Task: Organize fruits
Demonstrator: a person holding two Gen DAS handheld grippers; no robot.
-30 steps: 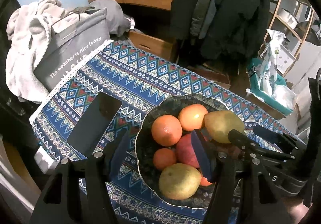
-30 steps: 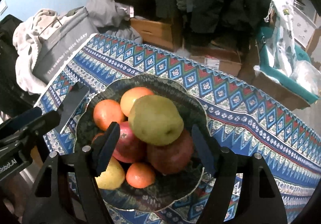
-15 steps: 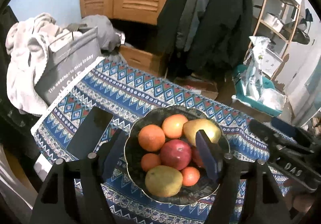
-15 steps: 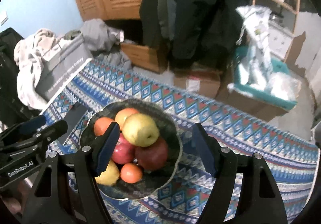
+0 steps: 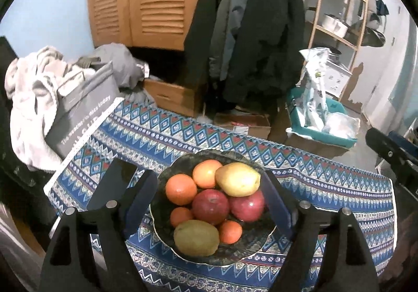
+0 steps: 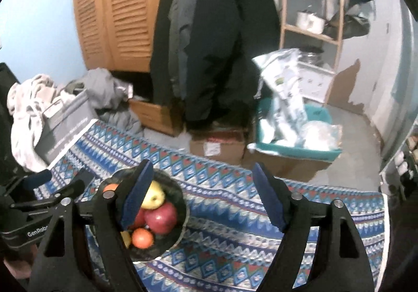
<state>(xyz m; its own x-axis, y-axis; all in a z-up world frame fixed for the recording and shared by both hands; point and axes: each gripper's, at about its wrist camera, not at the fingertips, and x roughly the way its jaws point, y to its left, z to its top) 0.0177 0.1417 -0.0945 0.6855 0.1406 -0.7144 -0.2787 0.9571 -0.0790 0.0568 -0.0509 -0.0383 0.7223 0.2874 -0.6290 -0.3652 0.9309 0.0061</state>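
The fruits [image 5: 214,203] are piled in the bowl [image 5: 250,252] on the patterned cloth [image 5: 326,187]: pears, apples and oranges, touching one another. The left gripper [image 5: 209,203] is held wide above the bowl, with nothing between its fingers; the right gripper [image 6: 201,198] is likewise spread wide and empty, off to the bowl's right. The pile looks complete. If a fruit is to be shifted, the top pear [image 5: 237,179] is best taken first, gripped squarely across its middle, so that the rest are not disturbed.
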